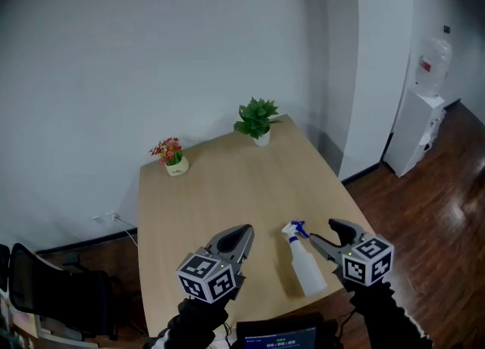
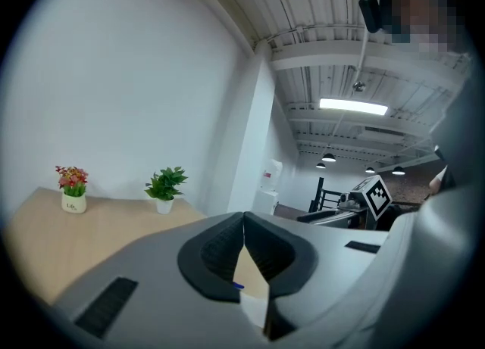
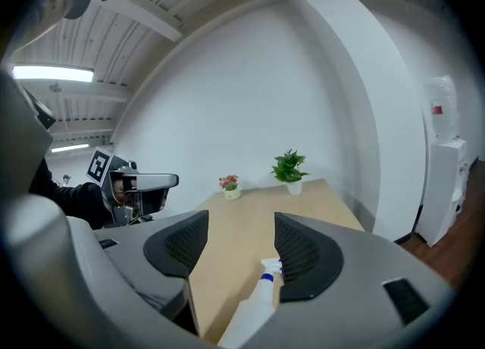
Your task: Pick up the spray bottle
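White with a blue trigger, the spray bottle is sitting near the wooden tabletop's front edge, the spread, empty right claw is hovering just beside it, probably needing to straddle and squeeze, while the left claw is idling pressed together.

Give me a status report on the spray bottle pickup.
Left gripper shut, empty. Right gripper open around spray bottle, not gripping. It lies on table. Nothing in the way.

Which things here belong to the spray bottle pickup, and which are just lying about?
Job: spray bottle; right gripper, open, near it; table.
Lying about: green potted plant; red flower pot; water dispenser; left gripper, shut, empty.
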A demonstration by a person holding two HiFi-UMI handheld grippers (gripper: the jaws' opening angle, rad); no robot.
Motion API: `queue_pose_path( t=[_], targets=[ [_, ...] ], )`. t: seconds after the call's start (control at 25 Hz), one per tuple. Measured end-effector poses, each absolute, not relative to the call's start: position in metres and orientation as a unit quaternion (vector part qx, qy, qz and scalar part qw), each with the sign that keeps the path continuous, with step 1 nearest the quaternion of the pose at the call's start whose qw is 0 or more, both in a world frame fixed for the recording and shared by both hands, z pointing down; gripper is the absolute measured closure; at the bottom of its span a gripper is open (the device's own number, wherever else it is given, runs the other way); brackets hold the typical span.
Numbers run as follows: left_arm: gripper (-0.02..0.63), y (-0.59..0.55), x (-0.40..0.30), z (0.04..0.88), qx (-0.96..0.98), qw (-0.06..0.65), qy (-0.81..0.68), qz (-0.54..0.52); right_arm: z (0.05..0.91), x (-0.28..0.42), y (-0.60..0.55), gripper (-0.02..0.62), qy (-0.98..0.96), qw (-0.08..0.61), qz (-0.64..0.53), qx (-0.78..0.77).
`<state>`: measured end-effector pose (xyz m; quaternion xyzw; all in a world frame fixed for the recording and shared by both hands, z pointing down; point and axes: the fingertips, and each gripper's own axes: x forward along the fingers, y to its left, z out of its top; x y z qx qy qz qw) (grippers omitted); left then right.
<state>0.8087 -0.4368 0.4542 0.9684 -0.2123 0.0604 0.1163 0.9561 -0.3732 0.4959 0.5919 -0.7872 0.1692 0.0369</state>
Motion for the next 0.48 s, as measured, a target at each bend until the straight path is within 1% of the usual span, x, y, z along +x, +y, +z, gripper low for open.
queue_pose_path(
  t=[0.12,0.16,0.2,0.24,0.4,0.48],
  targets=[
    [0.589,-0.434,0.804,0.466,0.964,0.127,-0.223,0.072,0.512,0.952,-0.381,0.336,-0.786,0.054,0.186,0.588],
    [0.589,-0.432,0.802,0.474,0.962,0.134,-0.224,0.079,0.521,0.949,-0.382,0.324,-0.784,0.061,0.196,0.586],
    [0.589,-0.430,0.800,0.483,0.960,0.142,-0.225,0.086,0.531,0.944,-0.384,0.242,-0.782,0.068,0.208,0.583],
    [0.588,-0.431,0.797,0.492,0.958,0.149,-0.228,0.091,0.542,0.940,-0.386,0.208,-0.780,0.077,0.220,0.581],
    [0.588,-0.441,0.784,0.526,0.945,0.177,-0.254,0.104,0.588,0.933,-0.393,0.207,-0.766,0.120,0.255,0.578],
    [0.566,-0.442,0.775,0.546,0.938,0.194,-0.264,0.115,0.611,0.929,-0.394,0.207,-0.757,0.132,0.280,0.576]
  ],
)
